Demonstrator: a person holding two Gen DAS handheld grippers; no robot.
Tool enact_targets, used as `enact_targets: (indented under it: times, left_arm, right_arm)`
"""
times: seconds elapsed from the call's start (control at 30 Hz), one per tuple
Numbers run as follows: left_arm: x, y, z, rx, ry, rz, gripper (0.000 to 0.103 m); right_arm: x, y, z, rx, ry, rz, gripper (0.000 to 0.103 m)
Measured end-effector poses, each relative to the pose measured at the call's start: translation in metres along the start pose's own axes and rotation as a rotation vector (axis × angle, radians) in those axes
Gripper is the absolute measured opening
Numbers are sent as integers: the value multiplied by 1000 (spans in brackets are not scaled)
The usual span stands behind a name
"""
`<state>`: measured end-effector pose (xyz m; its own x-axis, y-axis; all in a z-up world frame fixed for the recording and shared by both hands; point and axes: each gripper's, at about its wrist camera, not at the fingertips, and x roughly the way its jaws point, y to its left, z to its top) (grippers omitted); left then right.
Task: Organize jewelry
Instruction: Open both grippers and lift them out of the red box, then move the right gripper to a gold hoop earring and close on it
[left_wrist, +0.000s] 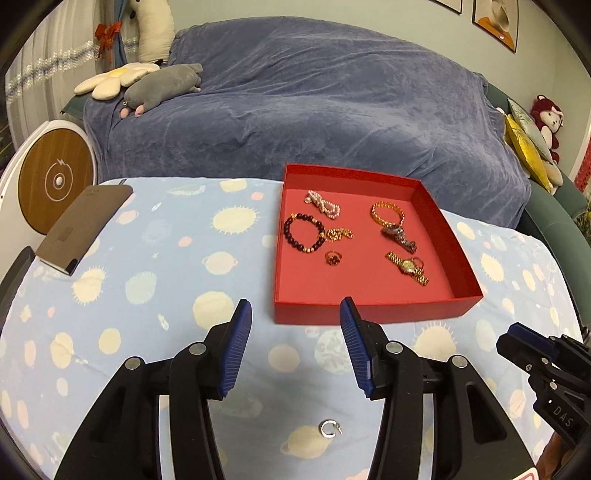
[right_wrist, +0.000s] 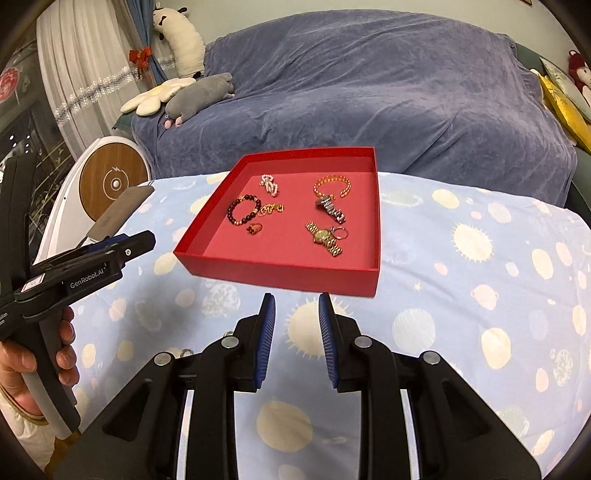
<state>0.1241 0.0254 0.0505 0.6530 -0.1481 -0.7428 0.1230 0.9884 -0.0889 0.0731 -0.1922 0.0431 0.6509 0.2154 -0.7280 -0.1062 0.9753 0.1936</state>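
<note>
A red tray (left_wrist: 369, 314) (right_wrist: 277, 273) sits on the planet-print cloth. In it lie a pearl strand (left_wrist: 323, 203), a dark bead bracelet (left_wrist: 303, 232), a gold chain (left_wrist: 340, 233), a red-stone ring (left_wrist: 333, 257), a gold bangle (left_wrist: 387, 214), a silver watch (left_wrist: 399, 236) and a gold watch (left_wrist: 408, 266). A small silver ring (left_wrist: 330, 429) lies on the cloth below my left gripper (left_wrist: 295, 306), which is open, empty and short of the tray's near wall. My right gripper (right_wrist: 297, 299) also stops short of that wall, its pads a narrow gap apart with nothing between them.
A brown flat case (left_wrist: 85, 225) lies at the table's far left corner. Behind the table stands a sofa under a blue cover (left_wrist: 314, 110) with plush toys. A round white and wood device (left_wrist: 55, 181) stands at the left. A hand (right_wrist: 22, 362) holds the left gripper's handle.
</note>
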Motion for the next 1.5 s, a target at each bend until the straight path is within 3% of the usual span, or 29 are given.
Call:
enact_targets:
  times: [0.13,0.27,0.63,1.07,1.33,1.5]
  left_arm:
    - [-4,8,-14,-12,9,11,48]
    - [-5,18,-28,-23,25,17,48]
    - [1,48,-66,-24,85,55,56]
    - [5,78,-91,-27,139,51,57]
    - [5,85,-98,-24,154,37,57]
    - [4,83,-98,-23,157,23,57]
  right_arm:
    - [2,11,-14,-1,21,18,24]
    - [9,28,-24,-41,35,25,32]
    - [51,56,-45,-108,126,47,37]
    - [92,74,-45,-156,144,26,40]
    - [100,78,-44,-187,129,10,39]
    - [99,78,-44,-202,126,-13,23]
